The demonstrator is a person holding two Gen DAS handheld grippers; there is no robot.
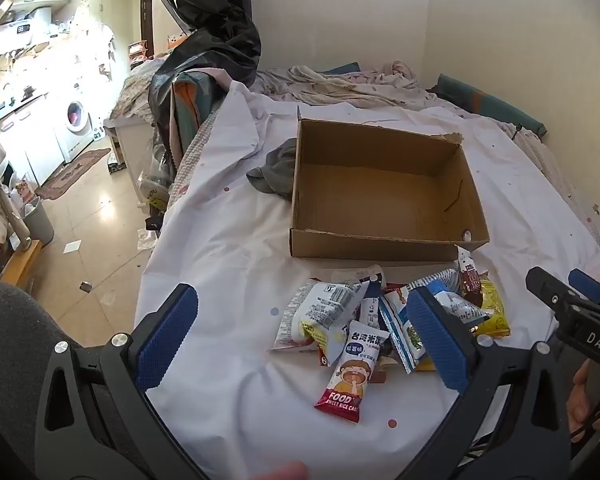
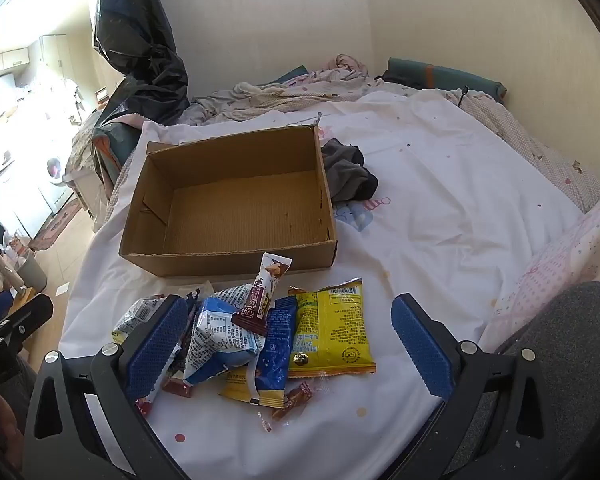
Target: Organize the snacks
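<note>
None of the snacks has reached the cardboard box yet; its ribbed floor is bare in both views, so I judge the task barely begun — every packet is left to move. The whole pile of snacks lies on the white bedsheet just in front of the box's near wall, toward 6 o'clock from it.

Both tongs are released and hold nothing; the left gripper has its blue pads spread wide over the left part of the pile, and the right gripper stands equally wide over the right part.

Each view adds something; the left wrist view shows the red-and-white rice cake packet at the pile's 6 o'clock edge, lying clear of the rest, which the right view hides behind its left pad; it also catches the right gripper from outside at 3 o'clock. The right wrist view shows the yellow packet flat and fully exposed at the pile's 3 o'clock side, a brown bar propped on top of a blue-and-white bag, and small wrapped sweets at 6 o'clock — details mostly covered by a pad in the left view. A dark grey cloth lies beside the box's side wall in both.
</note>
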